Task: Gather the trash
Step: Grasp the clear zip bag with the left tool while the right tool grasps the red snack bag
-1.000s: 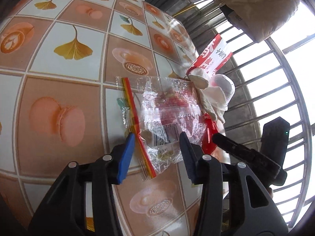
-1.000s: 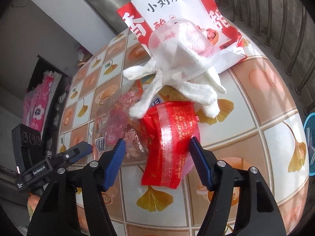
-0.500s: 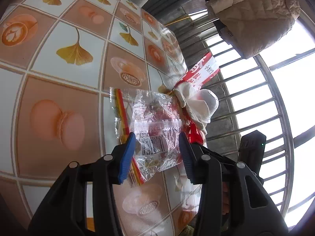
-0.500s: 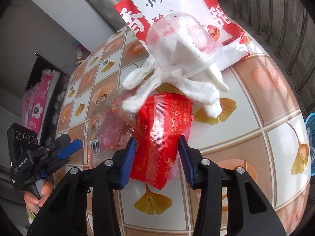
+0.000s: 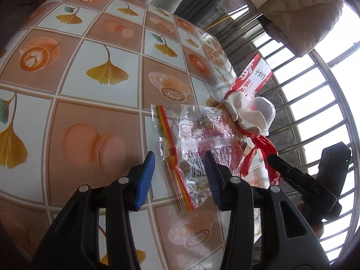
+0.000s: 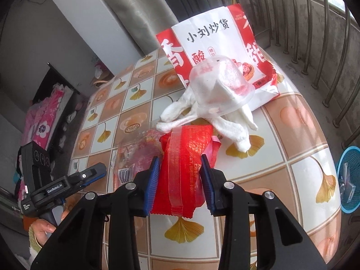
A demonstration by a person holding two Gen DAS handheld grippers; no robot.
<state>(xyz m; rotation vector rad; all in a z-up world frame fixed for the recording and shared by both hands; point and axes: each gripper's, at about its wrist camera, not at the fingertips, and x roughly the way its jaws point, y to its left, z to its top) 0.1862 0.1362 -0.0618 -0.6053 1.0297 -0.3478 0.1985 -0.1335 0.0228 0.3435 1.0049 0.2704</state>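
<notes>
My right gripper (image 6: 180, 175) is shut on a red snack wrapper (image 6: 186, 168) and holds it just above the table. The red snack wrapper also shows in the left wrist view (image 5: 261, 148). My left gripper (image 5: 180, 168) is open, its fingers either side of a clear crinkled plastic bag (image 5: 198, 139) with a rainbow strip, lying flat on the table. The bag also shows in the right wrist view (image 6: 137, 153). Behind them lie a white tissue (image 6: 227, 126) under an upturned clear plastic cup (image 6: 220, 85), and a large red-and-white snack bag (image 6: 220, 42).
The table (image 5: 90, 90) wears a tiled cloth with ginkgo leaves and macarons. A blue basket (image 6: 348, 177) stands on the floor to the right of the table. Metal railings (image 5: 315, 112) run along the far side. A beige quilt (image 5: 297, 6) hangs above.
My right gripper closed on the red wrapper and lifted it toward me. My left gripper stayed open around the clear bag and shifted slightly.
</notes>
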